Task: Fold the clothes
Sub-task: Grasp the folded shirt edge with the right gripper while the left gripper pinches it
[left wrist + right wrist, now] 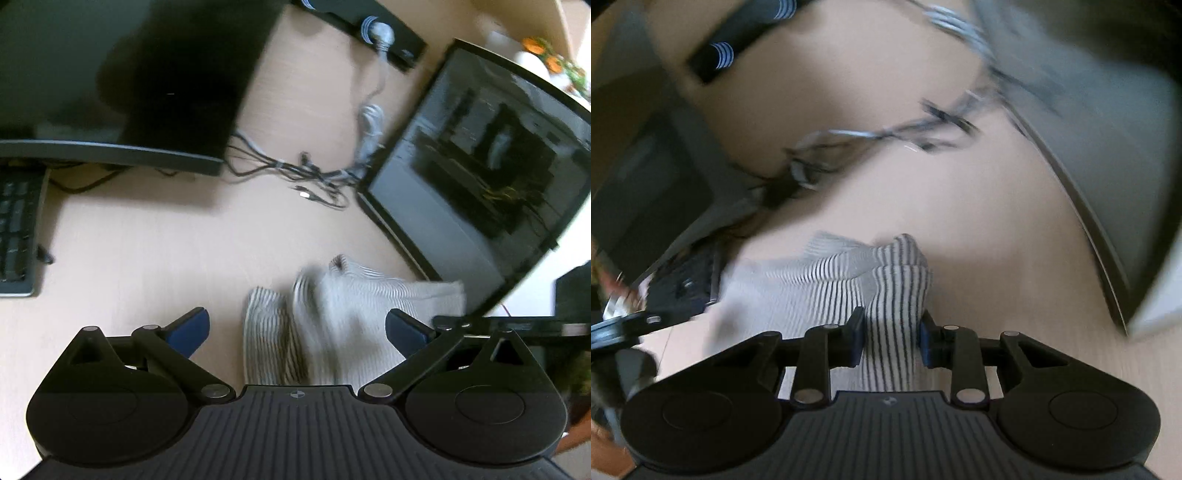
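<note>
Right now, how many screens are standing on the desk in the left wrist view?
2. One dark monitor stands at the upper left, above the keyboard. A second monitor stands at the right, tilted in the picture, beside the striped garment. Others may lie outside the frame.

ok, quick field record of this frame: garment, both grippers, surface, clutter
garment: striped cloth, bunched, white with dark stripes; type unclear
right hand-held gripper: shut on striped cloth, a fold pinched between its blue pads
left hand-held gripper: open, cloth lies between the spread fingers, no contact seen
surface: pale wooden desk
clutter: two monitors, keyboard, cable tangle
image quality: motion blur, worse in right wrist view
</note>
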Demonstrator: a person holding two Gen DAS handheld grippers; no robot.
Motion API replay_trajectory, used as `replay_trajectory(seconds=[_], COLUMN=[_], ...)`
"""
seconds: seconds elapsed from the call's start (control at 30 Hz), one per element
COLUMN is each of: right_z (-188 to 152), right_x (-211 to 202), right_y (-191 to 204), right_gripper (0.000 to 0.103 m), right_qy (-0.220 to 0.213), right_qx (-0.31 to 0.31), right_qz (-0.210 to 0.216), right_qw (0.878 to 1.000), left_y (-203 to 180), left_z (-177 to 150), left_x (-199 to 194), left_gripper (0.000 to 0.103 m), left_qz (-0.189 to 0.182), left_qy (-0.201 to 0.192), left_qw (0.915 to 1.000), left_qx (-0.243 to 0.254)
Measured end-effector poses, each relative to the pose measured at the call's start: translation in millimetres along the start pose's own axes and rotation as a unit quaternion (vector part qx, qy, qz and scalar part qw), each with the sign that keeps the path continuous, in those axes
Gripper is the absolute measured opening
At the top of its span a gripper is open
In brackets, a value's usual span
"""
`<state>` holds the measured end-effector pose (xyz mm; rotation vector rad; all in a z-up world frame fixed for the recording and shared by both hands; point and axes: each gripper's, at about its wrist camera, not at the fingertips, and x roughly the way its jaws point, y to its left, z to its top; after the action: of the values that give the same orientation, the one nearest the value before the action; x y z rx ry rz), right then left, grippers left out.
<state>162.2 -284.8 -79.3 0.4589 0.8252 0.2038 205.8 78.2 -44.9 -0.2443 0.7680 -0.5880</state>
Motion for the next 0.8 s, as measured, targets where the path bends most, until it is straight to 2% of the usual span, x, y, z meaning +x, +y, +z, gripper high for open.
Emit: replay_trajectory(seconds=[0.03, 0.13, 0.23, 0.3, 0.33, 0.37, 0.4, 0.47, 0.57, 0.67, 0.73, 0.8], right_z=[-2, -5, -2, 1, 2, 3, 7, 16, 35, 50, 56, 54], right_x=[0, -3, -8, -11, -13, -14, -20, -28, -23, 2, 26, 47], right_y=[-4, 9, 25, 36, 42, 47, 53, 66, 87, 102, 104, 100], right_gripper=[0.029, 0.031, 0.035, 0.037, 0.041, 0.041, 0.042, 0.061, 0.063, 0.063, 0.063, 0.063], right_qy=[-0.004, -0.023, -0.038, -0.048, -0.053, -0.058, -0.071, -0.092, -0.095, -0.055, -0.009, 0.025], right_qx=[0.008, -0.027, -0.091, -0.134, -0.156, -0.177, -0.204, -0.258, -0.334, -0.379, -0.386, -0.393], right_qz=[-0.001, -0.002, -0.022, -0.035, -0.042, -0.048, -0.049, -0.040, -0.017, 0.014, 0.038, 0.036], right_qw=[1.000, 0.999, 0.995, 0.989, 0.986, 0.981, 0.975, 0.961, 0.938, 0.924, 0.922, 0.918], left_y=[-5, -21, -25, -24, -24, -25, -25, -28, -27, -26, -25, -23], left_z=[0, 3, 2, 2, 2, 3, 3, 5, 4, 2, 1, 0], left_x=[1, 16, 46, 59, 60, 61, 61, 54, 42, 35, 32, 29], left_gripper=[0.103, 0.103, 0.103, 0.098, 0.071, 0.052, 0.051, 0.037, 0.035, 0.036, 0.036, 0.038], left_qz=[-0.015, -0.042, -0.041, -0.042, -0.043, -0.044, -0.045, -0.045, -0.050, -0.042, -0.035, -0.029], left_qy=[0.005, 0.030, 0.061, 0.062, 0.059, 0.055, 0.052, 0.038, 0.031, 0.027, 0.025, 0.023], left_qw=[0.9998, 0.9971, 0.9961, 0.9969, 0.9971, 0.9973, 0.9975, 0.9978, 0.9977, 0.9983, 0.9988, 0.9991], left_qx=[0.015, 0.055, 0.048, 0.026, 0.022, 0.018, 0.015, 0.029, 0.033, 0.030, 0.025, 0.021])
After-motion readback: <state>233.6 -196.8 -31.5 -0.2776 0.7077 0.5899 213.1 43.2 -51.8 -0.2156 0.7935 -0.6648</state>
